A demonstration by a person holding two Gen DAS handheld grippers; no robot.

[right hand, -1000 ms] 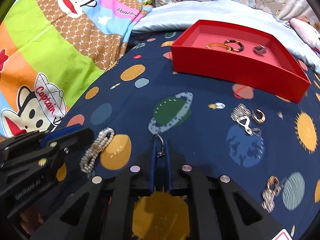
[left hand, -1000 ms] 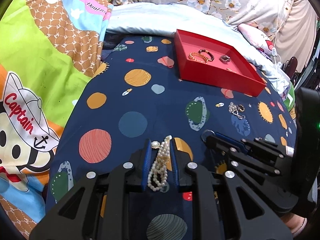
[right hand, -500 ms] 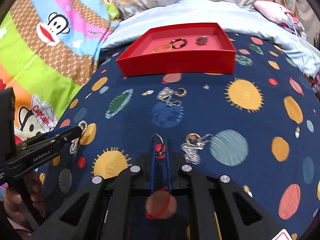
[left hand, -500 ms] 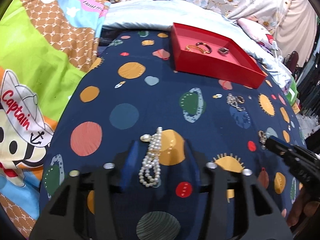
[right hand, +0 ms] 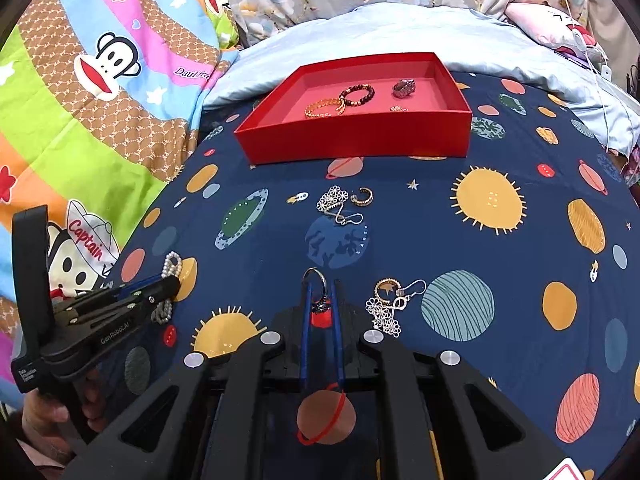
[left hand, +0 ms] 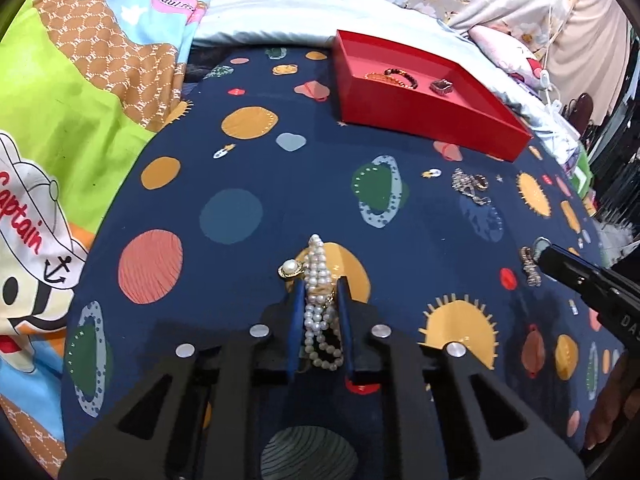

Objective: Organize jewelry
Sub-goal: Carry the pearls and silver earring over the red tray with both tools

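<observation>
1. tray [right hand: 352, 142] lay well ahead of both grippers; right gripper [right hand: 320, 292] sat nearer, facing it squarely.
2. right gripper was nearly closed, pinching a ring [right hand: 314, 280].
3. left gripper [left hand: 320, 300] was narrowed around the pearls [left hand: 318, 280], strand running lengthwise between its fingers; firm pinch uncertain.

Both wrist views face the red tray [left hand: 424, 114] [right hand: 352, 142] low over the bedspread [left hand: 256, 184].
</observation>
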